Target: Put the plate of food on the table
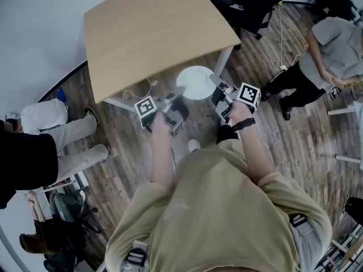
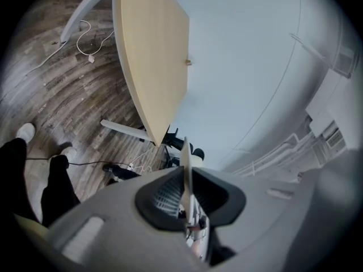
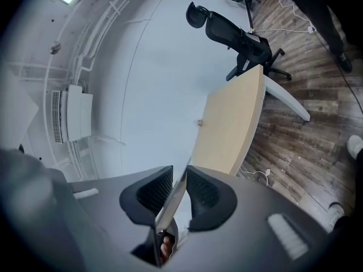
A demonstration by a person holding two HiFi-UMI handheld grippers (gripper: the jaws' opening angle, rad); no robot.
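A white round plate (image 1: 194, 82) hangs in the air just in front of the near edge of a light wooden table (image 1: 153, 33). I make out no food on it from the head view. My left gripper (image 1: 178, 89) is shut on the plate's left rim. In the left gripper view the rim (image 2: 185, 163) stands edge-on between the pads of that gripper (image 2: 185, 192). My right gripper (image 1: 214, 79) holds the right rim. There the rim (image 3: 173, 205) runs slantwise between the two dark pads of the right gripper (image 3: 178, 194). The table (image 3: 232, 129) lies ahead.
White table legs (image 1: 224, 61) and a loose cable (image 1: 142, 86) are on the wooden floor under the plate. Black office chairs (image 1: 249, 4) stand behind the table at the right. One person (image 1: 334, 50) stands at the right, another (image 1: 57, 123) is at the left.
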